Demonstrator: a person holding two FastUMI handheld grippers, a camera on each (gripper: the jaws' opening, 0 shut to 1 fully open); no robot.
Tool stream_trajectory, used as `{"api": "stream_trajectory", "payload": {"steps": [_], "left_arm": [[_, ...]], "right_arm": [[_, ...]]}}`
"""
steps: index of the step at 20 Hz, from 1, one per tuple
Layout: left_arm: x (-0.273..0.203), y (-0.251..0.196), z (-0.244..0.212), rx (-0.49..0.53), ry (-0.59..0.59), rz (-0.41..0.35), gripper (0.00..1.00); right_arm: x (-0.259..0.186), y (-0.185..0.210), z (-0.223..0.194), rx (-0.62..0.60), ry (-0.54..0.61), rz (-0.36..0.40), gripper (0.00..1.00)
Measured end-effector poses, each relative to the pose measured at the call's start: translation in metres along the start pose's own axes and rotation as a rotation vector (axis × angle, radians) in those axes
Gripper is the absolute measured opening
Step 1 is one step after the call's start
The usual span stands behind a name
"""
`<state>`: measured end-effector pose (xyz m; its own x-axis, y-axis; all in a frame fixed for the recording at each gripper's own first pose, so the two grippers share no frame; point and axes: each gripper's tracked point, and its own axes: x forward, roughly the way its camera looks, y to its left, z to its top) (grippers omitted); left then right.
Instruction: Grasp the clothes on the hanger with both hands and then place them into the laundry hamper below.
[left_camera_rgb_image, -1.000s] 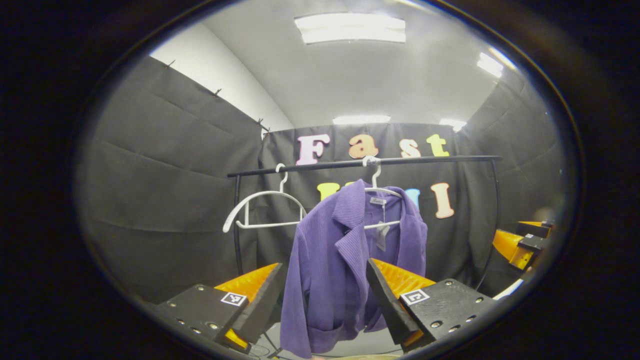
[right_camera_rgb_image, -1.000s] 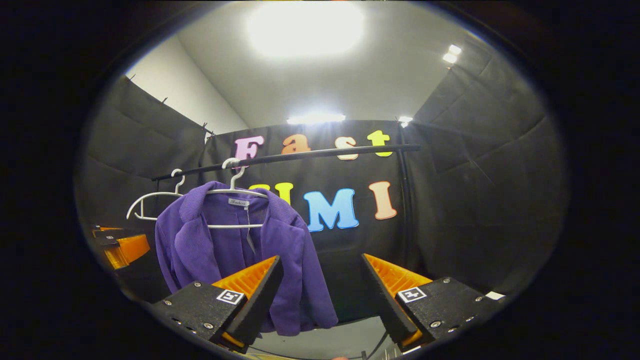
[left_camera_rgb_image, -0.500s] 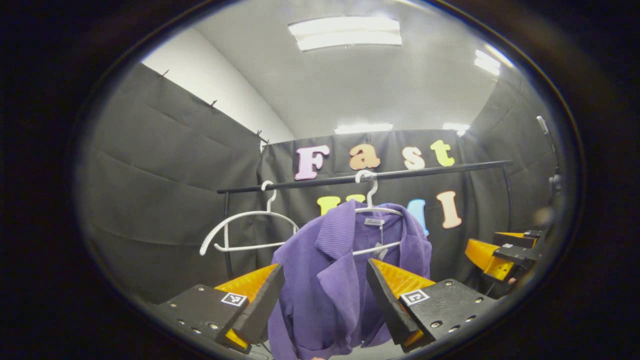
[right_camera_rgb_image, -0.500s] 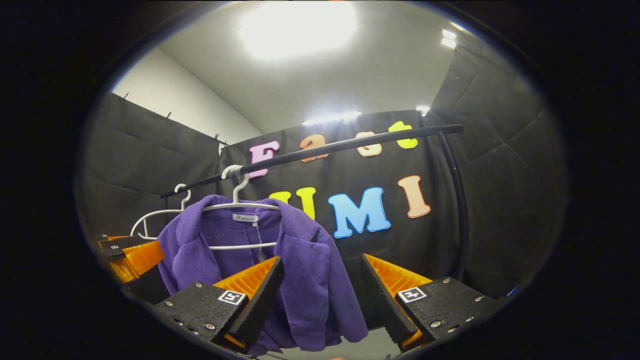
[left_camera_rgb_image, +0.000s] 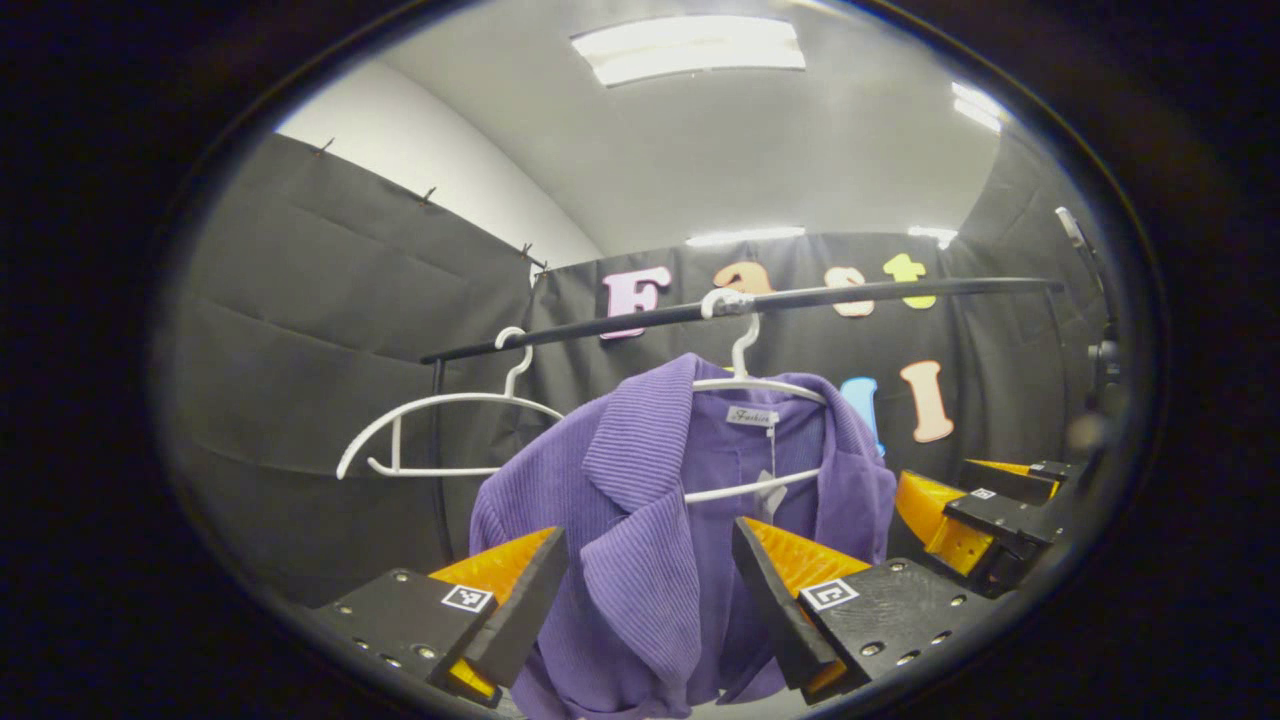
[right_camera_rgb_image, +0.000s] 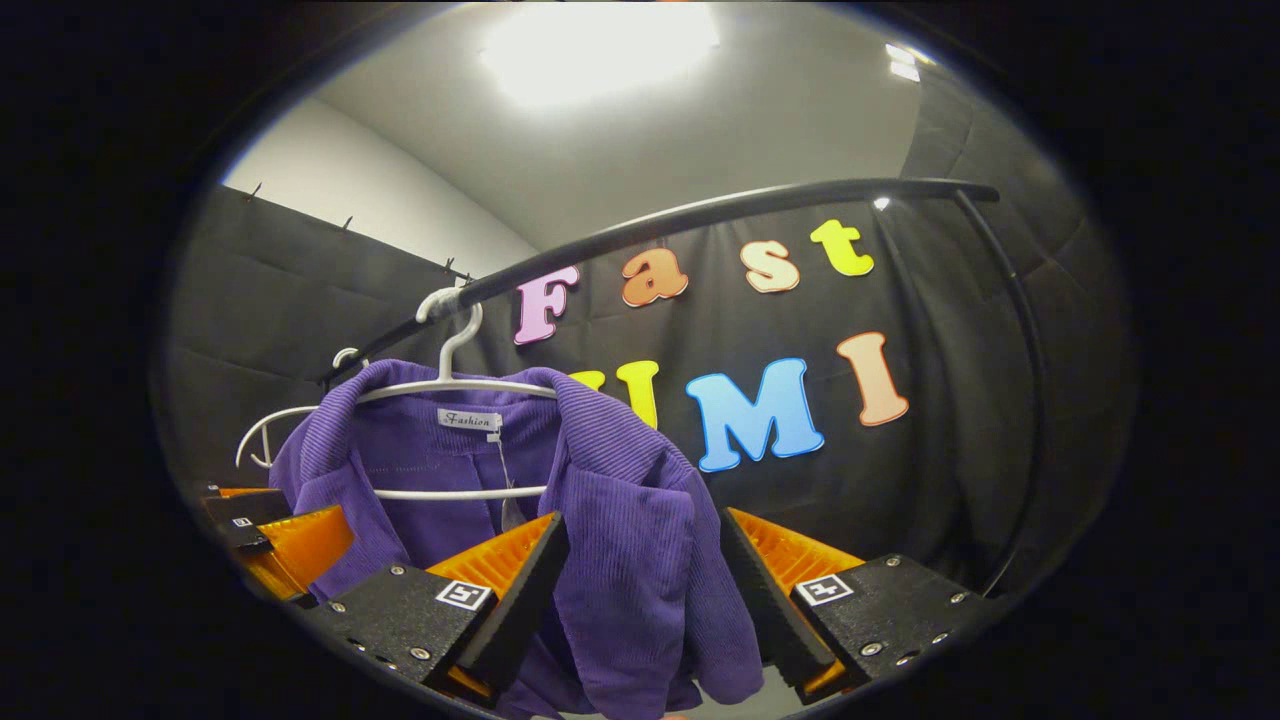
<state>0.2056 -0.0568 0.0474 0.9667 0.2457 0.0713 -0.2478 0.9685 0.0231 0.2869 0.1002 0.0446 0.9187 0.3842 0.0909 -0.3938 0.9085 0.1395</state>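
Black cloth wall (left_camera_rgb_image: 330, 300) wraps the booth on all sides, creased and pinned along its top edge, with a strip of plain white wall (left_camera_rgb_image: 440, 150) peeking above it at ten o'clock in the left gripper view. Up at twelve o'clock, a long ceiling light panel (left_camera_rgb_image: 688, 48) glows on the pale ceiling (left_camera_rgb_image: 760, 150); in the right gripper view the ceiling light (right_camera_rgb_image: 598, 45) blazes almost white. A black clothes rail (right_camera_rgb_image: 720, 212) sweeps across the back wall and bends down at three o'clock. An empty white hanger (left_camera_rgb_image: 440, 440) dangles from it at nine o'clock.
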Motion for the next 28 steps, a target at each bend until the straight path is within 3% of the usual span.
{"api": "stream_trajectory", "payload": {"steps": [3,4,8,9,11,12,13,15,16,17,18,20,22,26,27,28], "left_arm": [[0.015,-0.001,-0.011,0.008,0.01,0.038,0.95],[0.019,-0.001,-0.016,0.014,0.018,0.05,1.0],[0.038,0.001,-0.03,0.033,0.029,0.109,1.0],[0.041,0.002,-0.032,0.035,0.027,0.125,0.95],[0.046,0.003,-0.032,0.041,0.017,0.146,0.95],[0.047,0.005,-0.033,0.048,0.017,0.154,1.0],[0.048,0.008,-0.033,0.054,0.014,0.165,0.97],[0.048,0.012,-0.033,0.057,0.013,0.174,0.88],[0.046,0.015,-0.031,0.056,0.01,0.178,0.82],[0.044,0.018,-0.03,0.048,0.005,0.174,0.65],[0.045,0.016,-0.028,0.031,0.003,0.141,0.49],[0.043,0.014,-0.024,-0.002,-0.011,0.101,0.33],[0.041,0.015,-0.02,-0.003,-0.02,0.087,0.17],[0.037,0.004,-0.01,-0.001,-0.032,0.034,0.13],[0.036,0.0,-0.004,0.0,-0.044,0.019,0.0],[0.034,-0.002,0.003,0.008,-0.053,0.009,0.04]], "right_arm": [[0.025,0.002,-0.017,0.003,0.032,0.02,0.94],[0.031,0.003,-0.023,-0.002,0.045,0.028,0.94],[0.049,0.01,-0.047,0.008,0.091,0.064,0.95],[0.053,0.01,-0.05,0.014,0.096,0.064,0.94],[0.058,0.011,-0.053,0.034,0.1,0.059,0.95],[0.06,0.013,-0.053,0.041,0.099,0.057,0.94],[0.062,0.015,-0.054,0.041,0.101,0.061,0.93],[0.063,0.02,-0.053,0.036,0.105,0.078,0.82],[0.061,0.025,-0.051,0.038,0.104,0.095,0.68],[0.06,0.028,-0.047,0.037,0.096,0.107,0.59],[0.059,0.029,-0.044,0.026,0.081,0.113,0.42],[0.056,0.027,-0.035,-0.009,0.04,0.101,0.08],[0.054,0.032,-0.034,-0.023,0.036,0.126,0.04],[0.048,0.024,-0.008,-0.055,-0.039,0.096,0.03],[0.046,0.022,0.001,-0.063,-0.066,0.085,0.03],[0.045,0.02,0.011,-0.068,-0.093,0.074,0.02]]}}
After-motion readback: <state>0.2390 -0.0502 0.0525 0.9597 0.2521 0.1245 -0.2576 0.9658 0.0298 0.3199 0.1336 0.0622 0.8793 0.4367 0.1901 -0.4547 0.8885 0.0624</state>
